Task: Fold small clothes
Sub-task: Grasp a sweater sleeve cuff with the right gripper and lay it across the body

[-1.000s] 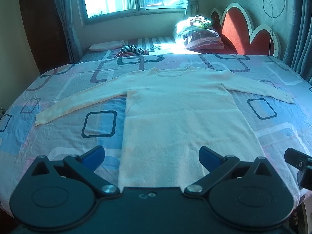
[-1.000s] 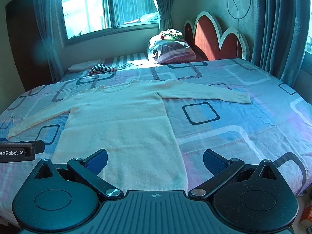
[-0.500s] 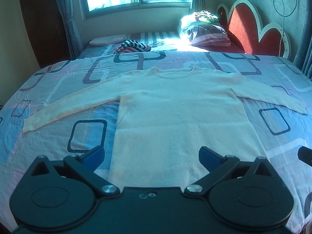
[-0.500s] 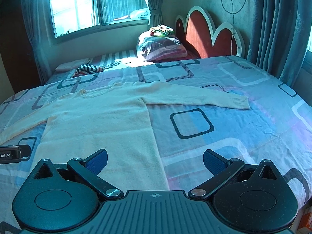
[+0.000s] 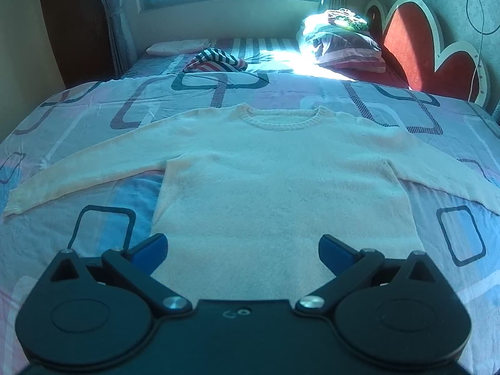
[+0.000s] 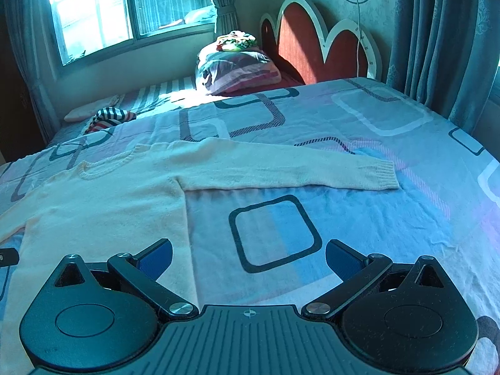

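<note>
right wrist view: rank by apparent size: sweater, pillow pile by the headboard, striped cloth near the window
1. sweater, largest, though also nearest
2. pillow pile
3. striped cloth, smallest; it lies about as far off as the pile

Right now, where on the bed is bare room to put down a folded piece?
Bare bedspread lies right of the sweater body, below its right sleeve. A smaller patch lies under the left sleeve. The far end is crowded: striped cloth, pillow pile.
</note>
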